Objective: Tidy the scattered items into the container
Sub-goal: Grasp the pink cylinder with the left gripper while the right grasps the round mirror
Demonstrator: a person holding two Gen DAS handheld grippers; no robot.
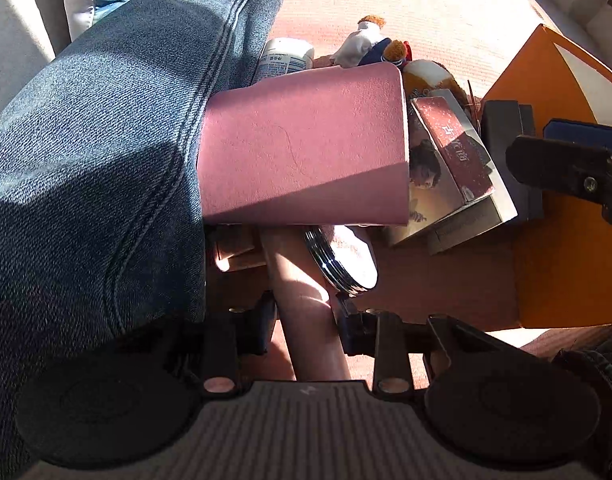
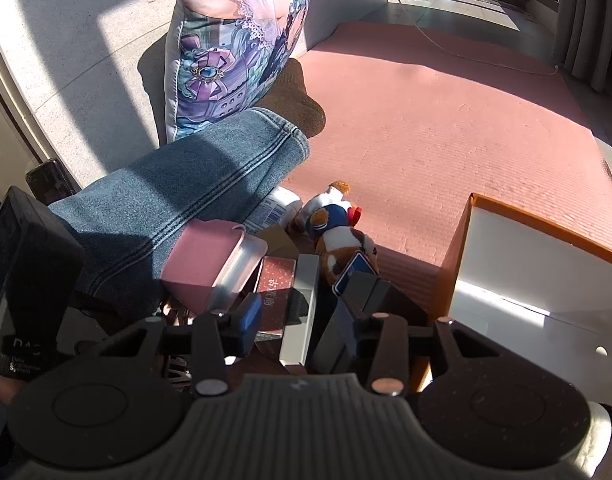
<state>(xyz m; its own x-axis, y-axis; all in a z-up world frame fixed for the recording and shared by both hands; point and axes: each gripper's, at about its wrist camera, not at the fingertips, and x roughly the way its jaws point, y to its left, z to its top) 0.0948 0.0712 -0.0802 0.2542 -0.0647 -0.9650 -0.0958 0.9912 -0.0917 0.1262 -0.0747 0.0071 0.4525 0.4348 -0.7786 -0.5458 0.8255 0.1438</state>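
Note:
My left gripper point(image 1: 306, 316) points down, its jaws closed against both sides of a pale pink cylinder point(image 1: 306, 288) lying on the floor. A round chrome-rimmed tin point(image 1: 341, 264) leans beside it, and a pink case point(image 1: 306, 148) lies just beyond. My right gripper point(image 2: 302, 320) hovers over upright boxes: a grey slab point(image 2: 302, 300) and a dark box point(image 2: 369, 292) stand between its fingers, but contact is unclear. The orange container point(image 2: 505, 248) with white inside stands to the right, also at the right of the left wrist view point(image 1: 565, 260).
A person's denim-clad leg point(image 1: 106, 160) crosses the left side. A plush toy point(image 2: 333, 232), a white bottle point(image 2: 278, 208) and a red glitter box point(image 1: 453, 148) lie on the pink mat point(image 2: 445, 120). A printed cushion point(image 2: 234, 40) leans against the wall.

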